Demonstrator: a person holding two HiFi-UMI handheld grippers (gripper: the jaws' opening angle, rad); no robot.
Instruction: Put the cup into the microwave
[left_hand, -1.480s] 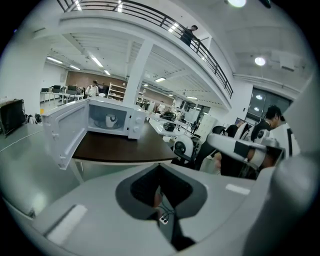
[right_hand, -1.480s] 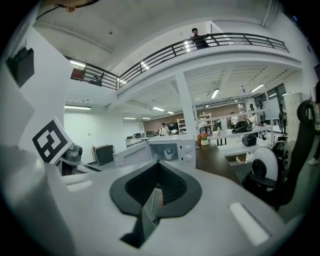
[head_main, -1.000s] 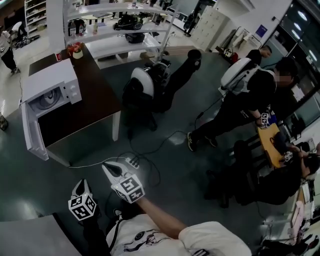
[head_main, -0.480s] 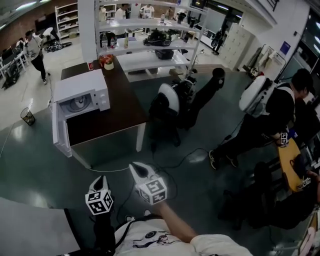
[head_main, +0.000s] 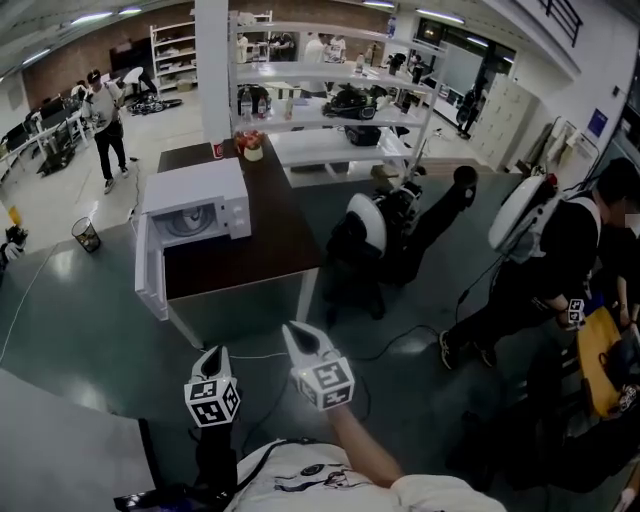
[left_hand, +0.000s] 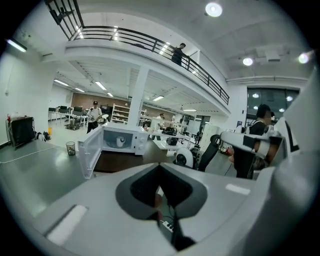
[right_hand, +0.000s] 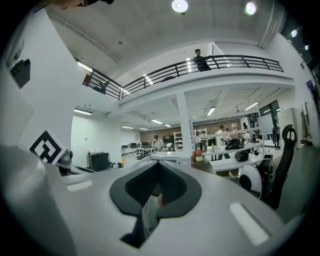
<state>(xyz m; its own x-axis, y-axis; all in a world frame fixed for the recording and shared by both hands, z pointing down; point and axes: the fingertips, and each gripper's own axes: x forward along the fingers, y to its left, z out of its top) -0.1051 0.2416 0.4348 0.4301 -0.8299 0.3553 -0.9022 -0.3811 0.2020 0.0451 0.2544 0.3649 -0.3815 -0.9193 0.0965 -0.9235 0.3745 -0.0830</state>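
The white microwave (head_main: 196, 212) stands on a dark brown table (head_main: 262, 250) with its door (head_main: 150, 282) swung open to the left. The left gripper view also shows the microwave (left_hand: 131, 140), and a pale round thing (left_hand: 120, 142) sits inside; I cannot tell whether it is a cup. A small pale vessel (head_main: 253, 152) stands by red flowers at the table's far end. My left gripper (head_main: 213, 353) and right gripper (head_main: 296, 333) hang side by side over the floor, well short of the table. Both are shut and hold nothing.
An office chair (head_main: 380, 235) loaded with gear stands right of the table. A person with a white backpack (head_main: 540, 245) bends at the right. White shelves (head_main: 330, 90) rise behind. A power strip cable (head_main: 255, 355) lies on the floor. A grey surface (head_main: 60, 445) is at lower left.
Both grippers have risen, still shut and empty. The view has lifted, so the microwave and table now sit lower and further right in the picture.
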